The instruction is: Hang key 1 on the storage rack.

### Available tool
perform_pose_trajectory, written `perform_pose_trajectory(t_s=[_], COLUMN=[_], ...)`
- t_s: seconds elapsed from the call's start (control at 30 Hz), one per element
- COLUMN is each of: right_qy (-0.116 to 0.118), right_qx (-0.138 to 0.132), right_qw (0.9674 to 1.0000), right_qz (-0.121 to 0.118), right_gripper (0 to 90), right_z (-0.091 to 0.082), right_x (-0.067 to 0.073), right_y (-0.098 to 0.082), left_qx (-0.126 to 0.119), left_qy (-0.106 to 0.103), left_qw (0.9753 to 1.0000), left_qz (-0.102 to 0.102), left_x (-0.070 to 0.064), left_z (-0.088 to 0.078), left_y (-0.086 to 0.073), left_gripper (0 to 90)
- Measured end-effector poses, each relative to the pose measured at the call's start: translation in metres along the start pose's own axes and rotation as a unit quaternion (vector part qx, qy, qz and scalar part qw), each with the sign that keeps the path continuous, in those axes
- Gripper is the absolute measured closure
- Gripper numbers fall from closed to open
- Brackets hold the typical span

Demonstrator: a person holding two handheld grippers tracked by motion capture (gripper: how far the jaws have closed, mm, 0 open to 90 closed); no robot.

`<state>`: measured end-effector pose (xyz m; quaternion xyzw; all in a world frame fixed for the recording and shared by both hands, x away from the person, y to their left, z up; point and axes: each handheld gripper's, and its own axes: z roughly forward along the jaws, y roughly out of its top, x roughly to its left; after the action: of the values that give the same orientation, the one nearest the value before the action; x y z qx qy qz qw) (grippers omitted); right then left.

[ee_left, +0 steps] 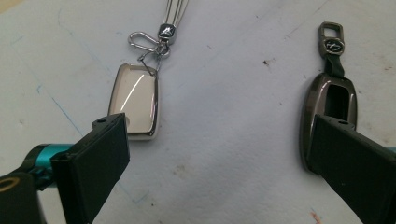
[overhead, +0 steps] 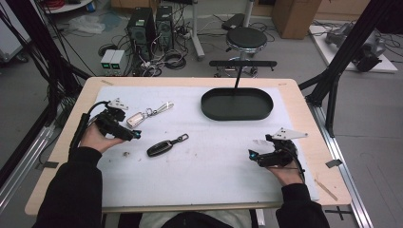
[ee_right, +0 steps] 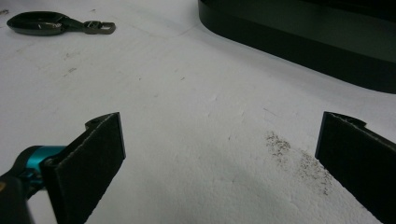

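Even overhead light, soft shadows; gripper views' near edges blurred.

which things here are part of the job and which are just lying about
In the job: silver key fob, dark key fob, left gripper, right gripper, likely the black oval tray.

Lying about: stool, computer towers, cardboard box.

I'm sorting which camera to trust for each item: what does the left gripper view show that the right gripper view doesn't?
Left gripper view alone: the silver key fob with its clip and strap, lying between that gripper's wide-open jaws, nothing gripped. Right gripper view alone: the black oval tray and a dark speckled smudge on the mat. Both: the dark key fob and the white mat.
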<state>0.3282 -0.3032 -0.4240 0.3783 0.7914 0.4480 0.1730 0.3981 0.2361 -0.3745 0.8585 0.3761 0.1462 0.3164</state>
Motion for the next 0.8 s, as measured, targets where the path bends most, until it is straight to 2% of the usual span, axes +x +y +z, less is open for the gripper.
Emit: perform_pose_trajectory(t_s=[0.3, 0.6, 0.8], right_qy=[0.000, -0.001, -0.003], right_qx=[0.003, 0.002, 0.004], right_qw=[1.0000, 1.0000, 1.0000], right_qz=[0.001, -0.001, -0.004], right_gripper=[0.7, 0.7, 0.7], right_z=[0.000, 0.000, 0.000], right_x=[0.000, -0.001, 0.000], right_y=[-0.001, -0.001, -0.001], left_qx=[0.009, 0.012, 0.006], left_qy=[-0.002, -0.001, -0.009], left_qw=[0.9999, 0.9998, 0.9997], left_qz=[0.009, 0.013, 0.019], left_x=[0.003, 0.007, 0.011], left_z=[0.013, 0.017, 0.019], left_y=[0.016, 0.026, 0.045], left_gripper=[6.7, 6.9, 6.9])
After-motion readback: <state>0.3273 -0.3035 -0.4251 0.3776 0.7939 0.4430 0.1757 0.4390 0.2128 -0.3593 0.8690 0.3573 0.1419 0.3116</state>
